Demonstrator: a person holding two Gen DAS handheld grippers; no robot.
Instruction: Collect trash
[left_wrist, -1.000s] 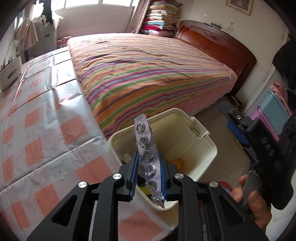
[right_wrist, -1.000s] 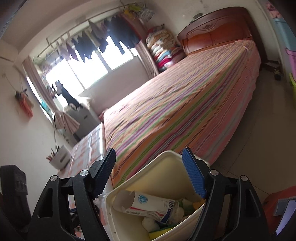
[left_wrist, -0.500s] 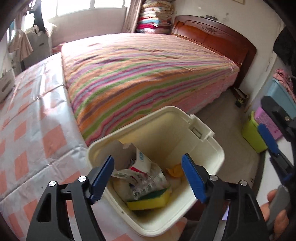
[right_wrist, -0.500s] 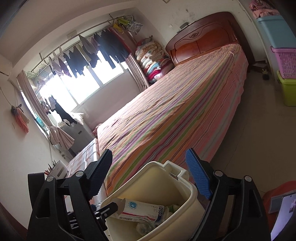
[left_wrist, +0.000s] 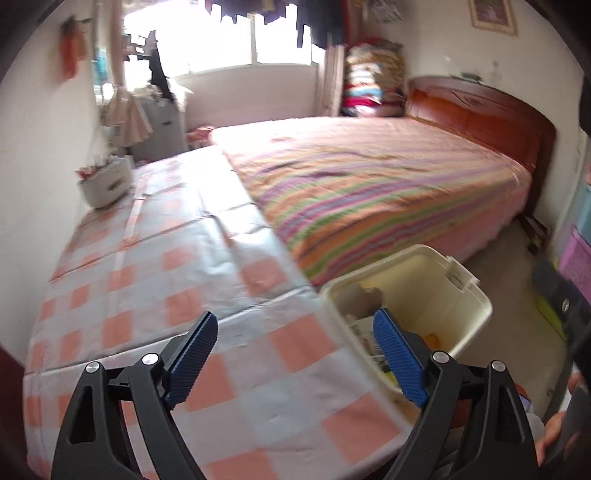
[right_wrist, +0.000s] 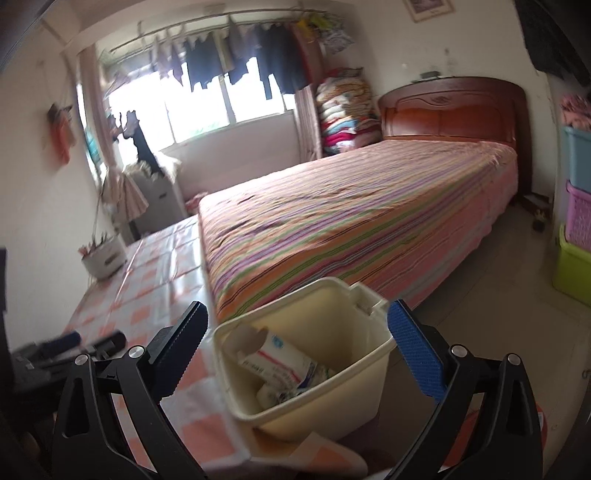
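**Both grippers empty and wide apart beside the bin**

In the left wrist view, a white basket (left_wrist: 107, 182) sits at the left edge against the wall, on the far end of the table (left_wrist: 155, 266). The checked pink and white cloth covers the table through the left and centre of the frame. At the bottom centre the left gripper (left_wrist: 295, 354) hangs over the cloth with its jaws wide apart, having just been opening, and nothing lies between the blue pads (left_wrist: 192, 350). Right of centre the striped bed (left_wrist: 369, 184) runs to its wooden headboard at upper right. The cream bin (left_wrist: 469, 317) stands lower right, just beside the table's corner, partly behind the right pad, with paper trash showing inside. At the far lower right edge a hand (left_wrist: 554, 435) holds a dark handle.

In the right wrist view, the basket (right_wrist: 103, 258) again sits at the left on the table (right_wrist: 155, 273), and a blurred dark tool with a blue tip lies lower left. The right gripper (right_wrist: 299, 339) fills the bottom of the frame, jaws spread wide after just opening, gripping nothing. The bin (right_wrist: 314, 402) shows between the jaws but beyond them, untouched. A white carton (right_wrist: 280, 358) with red and blue print lies tilted inside it among crumpled scraps. The bed (right_wrist: 351, 221) spans centre to right, and stacked coloured crates (right_wrist: 576, 221) line the right edge.
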